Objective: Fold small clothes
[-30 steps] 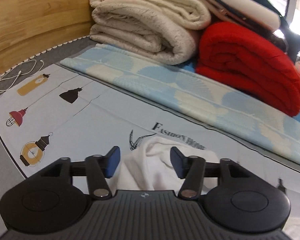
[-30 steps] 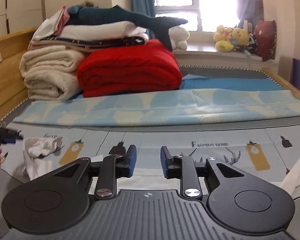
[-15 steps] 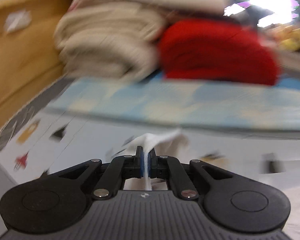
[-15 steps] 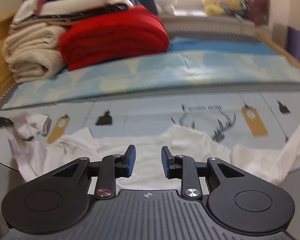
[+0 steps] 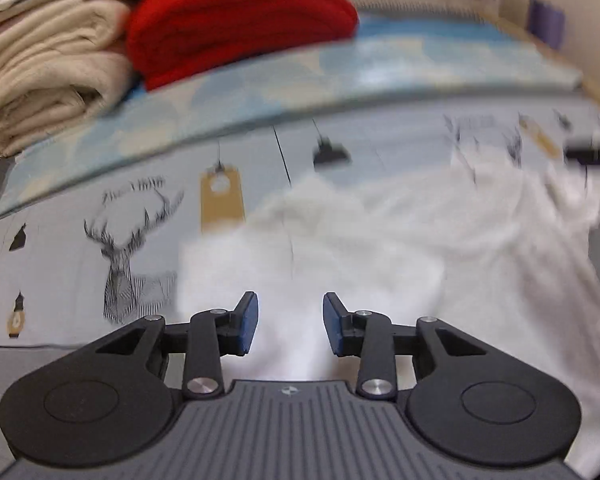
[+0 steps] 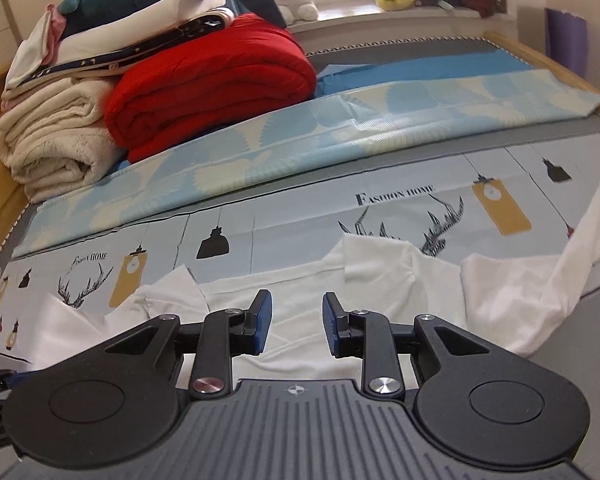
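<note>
A small white garment (image 5: 380, 248) lies spread on the printed sheet (image 5: 140, 216), rumpled, with a sleeve trailing off to the right (image 6: 580, 248). My left gripper (image 5: 290, 308) hovers over the garment's left part. Its jaws are opening, and cloth shows below the gap but the pads do not press it. My right gripper (image 6: 296, 304) hangs over the garment's middle (image 6: 300, 280) with its jaws apart and nothing held. The left wrist view is blurred. A dark shape at its right edge (image 5: 592, 152) may be the other gripper.
A folded red blanket (image 6: 212, 92) and a beige blanket (image 6: 56, 140) are stacked at the back left, with more bedding and a plush shark on top. A blue patterned cloth (image 6: 340, 136) lies across the bed behind the sheet. Wooden bed rails (image 6: 560, 64) border the sides.
My left gripper shut on a bunched white sleeve, swept it to the right over the garment, and has parted its jaws. The right gripper tipped down slightly, closer to the garment.
</note>
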Tool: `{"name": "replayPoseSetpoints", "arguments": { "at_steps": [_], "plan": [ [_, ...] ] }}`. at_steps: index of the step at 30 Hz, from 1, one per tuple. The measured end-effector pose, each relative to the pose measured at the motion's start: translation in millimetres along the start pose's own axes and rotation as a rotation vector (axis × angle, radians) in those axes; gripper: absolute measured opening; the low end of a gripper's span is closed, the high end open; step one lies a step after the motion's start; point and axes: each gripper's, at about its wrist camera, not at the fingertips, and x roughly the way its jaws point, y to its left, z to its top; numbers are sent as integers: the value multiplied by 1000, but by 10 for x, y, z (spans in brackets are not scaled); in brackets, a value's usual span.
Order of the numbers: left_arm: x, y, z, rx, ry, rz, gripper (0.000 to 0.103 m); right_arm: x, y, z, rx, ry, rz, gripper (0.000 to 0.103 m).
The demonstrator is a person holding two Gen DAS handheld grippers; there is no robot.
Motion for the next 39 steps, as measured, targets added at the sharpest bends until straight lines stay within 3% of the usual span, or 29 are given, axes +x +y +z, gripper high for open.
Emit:
{"name": "replayPoseSetpoints", "arguments": {
  "at_steps": [2,4,8,12,16,21,25,26,27,32,35,37,39],
  "plan": [
    [-39,61,96,-37,-52,-61,40,-5,-10,-13,8,2,3,27],
    [29,44,170,-55,-48,-108,40,16,-2,-20,12,7,7,22],
    [342,-180,149,-63,78,-251,40,83,42,-28,14,21,6,20],
    [690,-508,45,14,181,-292,40,157,96,-19,19,38,20,21],
    [891,-770,-91,78,248,-277,42,243,114,12,33,47,20,21],
    [1013,-956,-103,102,253,-283,44,355,111,34,52,70,21,21],
    [1035,-1112,-156,199,238,-239,44,412,116,39,57,80,27,21],
    [1011,-1092,-151,220,217,-241,30,424,115,39,57,83,28,21],
    [987,-1051,-129,226,205,-229,4,435,115,38,56,87,30,21],
    [911,-388,26,85,173,-112,3,465,118,28,48,108,48,21],
    [910,-57,73,-40,180,-121,3,469,132,20,46,113,51,21],
    [966,4,67,-41,206,-78,4,473,162,9,38,115,57,21],
    [1041,33,35,8,241,37,5,486,190,-10,30,122,61,21]
  ]
}}
